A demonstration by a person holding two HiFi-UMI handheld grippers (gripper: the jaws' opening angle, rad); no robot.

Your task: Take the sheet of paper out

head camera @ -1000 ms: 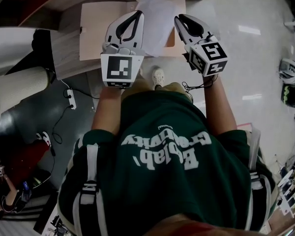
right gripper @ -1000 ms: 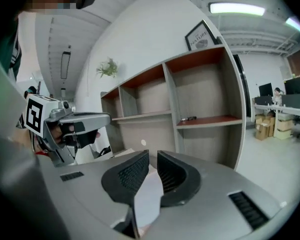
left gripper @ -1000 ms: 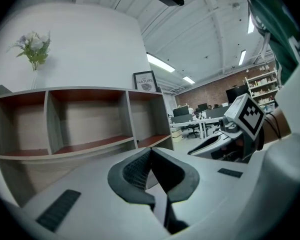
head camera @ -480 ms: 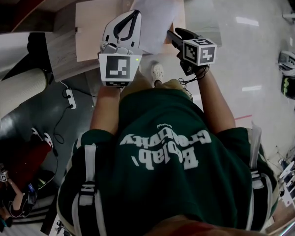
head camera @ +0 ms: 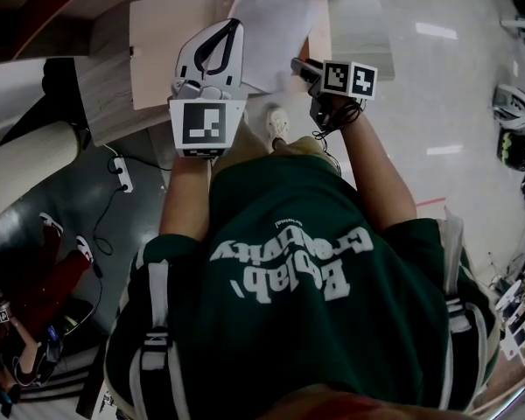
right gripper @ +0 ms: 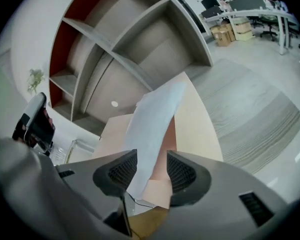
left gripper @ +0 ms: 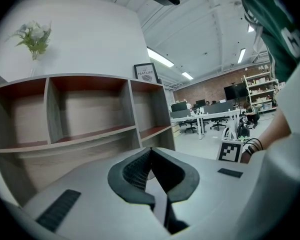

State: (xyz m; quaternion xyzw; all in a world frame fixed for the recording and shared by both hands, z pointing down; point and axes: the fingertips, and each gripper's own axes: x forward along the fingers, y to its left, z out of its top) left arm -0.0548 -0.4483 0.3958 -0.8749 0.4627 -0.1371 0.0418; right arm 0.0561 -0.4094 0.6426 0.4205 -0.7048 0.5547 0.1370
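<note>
Wooden desk (head camera: 105, 94), upper left of head view, carries the tan folder (head camera: 162, 51) lying flat. Sheet of paper (head camera: 276, 33) lies on it at top centre, mostly out. R gripper (right gripper: 151, 156) has jaws just been opening, now released w/ sheet's near corner between the pads, prob. to regrip. L gripper (left gripper: 150, 150) is clenched, nothing seen in it, over the folder, likely to steady it.

The right tool (right gripper: 151, 165), its jaws just opened wide, frames a white sheet of paper (right gripper: 152, 116) lying on a flat beige folder (right gripper: 196, 129) on the pale wooden table (right gripper: 255, 116), below an open shelf unit (right gripper: 121, 39).
</note>
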